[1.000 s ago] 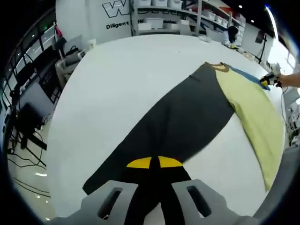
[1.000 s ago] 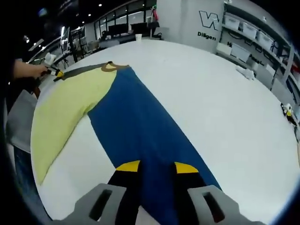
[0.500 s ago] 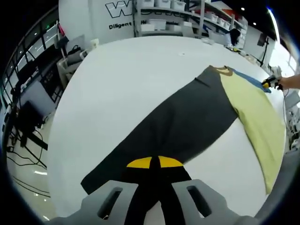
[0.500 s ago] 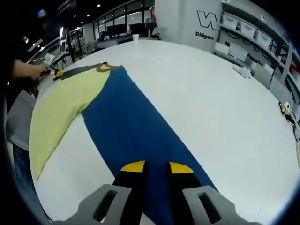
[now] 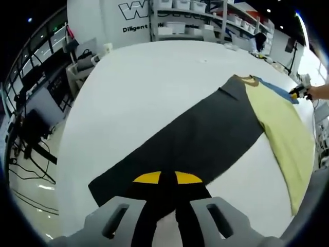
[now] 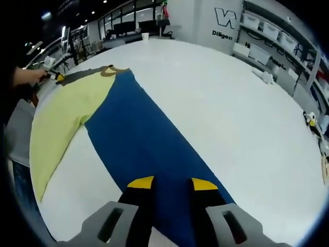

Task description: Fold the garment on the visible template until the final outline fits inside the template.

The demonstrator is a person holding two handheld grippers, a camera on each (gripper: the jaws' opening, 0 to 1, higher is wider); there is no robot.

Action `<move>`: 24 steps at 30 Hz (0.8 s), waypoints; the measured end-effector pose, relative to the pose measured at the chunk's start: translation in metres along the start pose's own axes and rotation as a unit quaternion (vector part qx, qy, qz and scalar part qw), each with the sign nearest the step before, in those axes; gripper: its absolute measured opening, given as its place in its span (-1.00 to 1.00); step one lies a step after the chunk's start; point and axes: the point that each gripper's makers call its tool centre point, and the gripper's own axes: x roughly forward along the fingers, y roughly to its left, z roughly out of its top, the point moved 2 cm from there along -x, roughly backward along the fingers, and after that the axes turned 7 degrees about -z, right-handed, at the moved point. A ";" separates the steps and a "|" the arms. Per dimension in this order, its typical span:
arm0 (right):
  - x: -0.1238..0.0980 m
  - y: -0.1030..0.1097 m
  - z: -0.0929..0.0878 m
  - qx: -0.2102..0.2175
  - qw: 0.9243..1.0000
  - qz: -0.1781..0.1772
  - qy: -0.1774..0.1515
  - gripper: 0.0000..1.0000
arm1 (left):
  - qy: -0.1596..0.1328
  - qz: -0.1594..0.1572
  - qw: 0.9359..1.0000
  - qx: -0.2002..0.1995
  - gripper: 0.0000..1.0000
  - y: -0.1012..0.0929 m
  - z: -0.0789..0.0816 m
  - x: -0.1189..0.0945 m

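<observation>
- Left gripper view, nearest you: your left gripper [image 5: 167, 181] is clenched on the near edge of the dark grey sleeve [image 5: 190, 139]; the yellow-tipped jaws are almost together w/ cloth running between them.
- That grey sleeve lies flat on the white table [image 5: 139, 87], running from your jaws away to the right, up to the tan collar [image 5: 249, 79].
- Right of the sleeve, the garment's pale yellow body [image 5: 285, 131] spreads along the table's right edge.
- Far right, past the collar: a hand [image 5: 316, 92] w/ your other gripper at the blue sleeve's end.
- Beyond the table: shelving w/ white bins [image 5: 180, 20] and a wall w/ lettering.

- Right gripper view, nearest you: your right gripper [image 6: 171, 183] is clamped on the near end of the blue sleeve [image 6: 144, 144]; fabric sits between the yellow tips.
- Blue sleeve lies flat, stretching away to the left toward the collar [image 6: 109, 69].
- Left of it, the yellow body [image 6: 64, 116] lies near the table's left edge.
- Far left: a hand [image 6: 28, 76] w/ a gripper at the grey sleeve's end.
- Far right on the table: a small white crumpled item [image 6: 264, 77], well apart from the garment.
- Can't make out a template outline in either view.
</observation>
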 end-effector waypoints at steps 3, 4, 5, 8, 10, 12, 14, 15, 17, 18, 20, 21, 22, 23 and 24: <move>0.001 0.012 0.011 -0.002 1.000 0.007 -0.022 -0.56 | -0.014 -0.003 1.000 -0.003 -0.70 -0.002 0.004 -0.004; 0.002 0.016 0.013 -0.010 1.000 0.007 -0.025 -0.57 | -0.015 -0.007 1.000 0.002 -0.67 -0.006 0.006 -0.004; 0.003 0.023 0.016 -0.009 0.999 0.013 -0.029 -0.57 | -0.019 -0.013 1.000 0.009 -0.66 -0.012 0.008 -0.003; 0.007 0.037 0.020 -0.009 0.999 0.022 -0.036 -0.55 | -0.010 -0.014 1.000 0.015 -0.55 -0.017 0.005 0.003; 0.013 0.037 0.016 -0.007 0.999 0.025 -0.033 -0.52 | 0.006 -0.013 1.000 0.016 -0.52 -0.016 -0.003 0.007; 0.017 0.034 0.008 -0.005 0.999 0.027 -0.027 -0.53 | 0.011 -0.010 1.000 0.020 -0.53 -0.012 -0.010 0.005; 0.015 0.030 0.004 0.007 0.999 0.025 -0.028 -0.53 | 0.002 -0.002 1.000 0.003 -0.49 -0.006 -0.010 0.002; 0.014 0.028 0.004 0.006 0.999 0.023 -0.030 -0.54 | 0.002 0.003 1.000 0.004 -0.46 -0.003 -0.011 0.001; 0.012 0.026 0.002 0.007 0.999 0.020 -0.031 -0.52 | -0.002 0.008 1.000 -0.008 -0.37 0.003 -0.014 -0.002; 0.012 0.026 0.001 0.009 0.999 0.019 -0.032 -0.52 | -0.003 0.009 1.000 -0.012 -0.34 0.005 -0.015 -0.003; 0.011 0.020 0.000 0.012 0.999 0.017 -0.033 -0.55 | -0.004 0.013 1.000 -0.013 -0.28 0.009 -0.016 -0.004; 0.010 0.019 0.000 0.017 0.999 0.014 -0.033 -0.55 | -0.005 0.014 1.000 -0.016 -0.28 0.010 -0.017 -0.004; 0.010 0.018 0.000 0.018 0.999 0.014 -0.033 -0.56 | -0.006 0.015 1.000 -0.018 -0.28 0.010 -0.017 -0.004; 0.009 0.016 -0.001 0.020 0.999 0.010 -0.031 -0.56 | -0.007 0.015 1.000 -0.018 -0.28 0.010 -0.016 -0.004; 0.009 0.015 -0.001 0.025 0.999 0.009 -0.030 -0.57 | -0.007 0.016 1.000 -0.019 -0.28 0.009 -0.016 -0.004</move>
